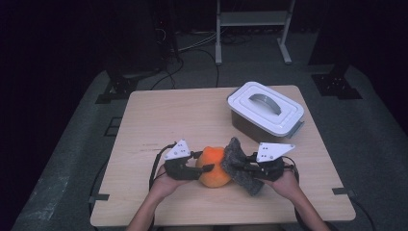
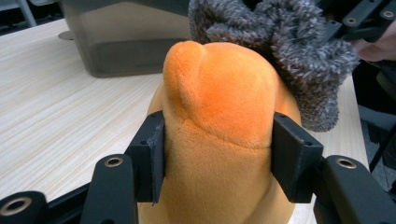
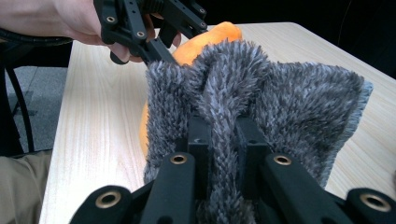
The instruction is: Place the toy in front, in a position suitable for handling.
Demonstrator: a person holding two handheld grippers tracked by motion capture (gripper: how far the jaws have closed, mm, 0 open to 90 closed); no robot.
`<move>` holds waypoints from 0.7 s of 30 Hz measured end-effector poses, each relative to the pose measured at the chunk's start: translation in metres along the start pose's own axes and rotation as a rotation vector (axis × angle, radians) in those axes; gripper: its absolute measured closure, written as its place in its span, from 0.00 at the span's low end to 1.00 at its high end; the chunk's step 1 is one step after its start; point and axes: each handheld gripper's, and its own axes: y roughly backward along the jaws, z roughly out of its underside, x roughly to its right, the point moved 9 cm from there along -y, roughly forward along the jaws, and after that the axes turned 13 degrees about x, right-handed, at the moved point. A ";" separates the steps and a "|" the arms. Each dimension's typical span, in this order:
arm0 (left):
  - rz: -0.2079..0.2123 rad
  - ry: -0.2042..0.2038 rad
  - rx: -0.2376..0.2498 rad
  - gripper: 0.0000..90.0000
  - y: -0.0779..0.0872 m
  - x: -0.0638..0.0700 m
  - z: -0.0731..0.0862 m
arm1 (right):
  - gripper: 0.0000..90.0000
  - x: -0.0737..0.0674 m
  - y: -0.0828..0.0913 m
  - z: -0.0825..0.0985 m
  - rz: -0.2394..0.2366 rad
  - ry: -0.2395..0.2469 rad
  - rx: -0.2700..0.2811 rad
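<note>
An orange plush toy (image 1: 214, 169) lies near the table's front edge, and a grey fuzzy cloth (image 1: 234, 149) is pressed against its right side. My left gripper (image 1: 204, 162) comes in from the left, shut on the orange plush (image 2: 219, 102), its pads denting both flanks. My right gripper (image 1: 240, 167) comes in from the right, shut on a pinched fold of the grey cloth (image 3: 299, 98). In the left gripper view the grey cloth (image 2: 280, 42) drapes over the plush's far right side. The right gripper view has the orange plush (image 3: 212, 37) peeking out behind the cloth, with the left gripper (image 3: 154, 28) above it.
A grey box with a white handled lid (image 1: 264, 108) stands at the back right of the light wooden table (image 1: 168, 115). Bare tabletop lies to the left and behind the plush. Beyond the table, cables and a metal stand (image 1: 252, 19) are on the dark floor.
</note>
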 end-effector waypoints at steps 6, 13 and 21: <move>0.073 -0.062 -0.022 0.47 -0.001 0.012 0.002 | 0.87 0.008 0.009 -0.008 0.018 -0.034 0.051; 0.127 -0.058 -0.022 0.31 0.002 0.016 -0.002 | 0.87 0.003 0.006 0.002 -0.031 -0.045 0.009; 0.145 -0.082 -0.041 0.35 0.000 0.021 0.003 | 0.87 -0.004 0.005 0.005 -0.085 -0.052 -0.006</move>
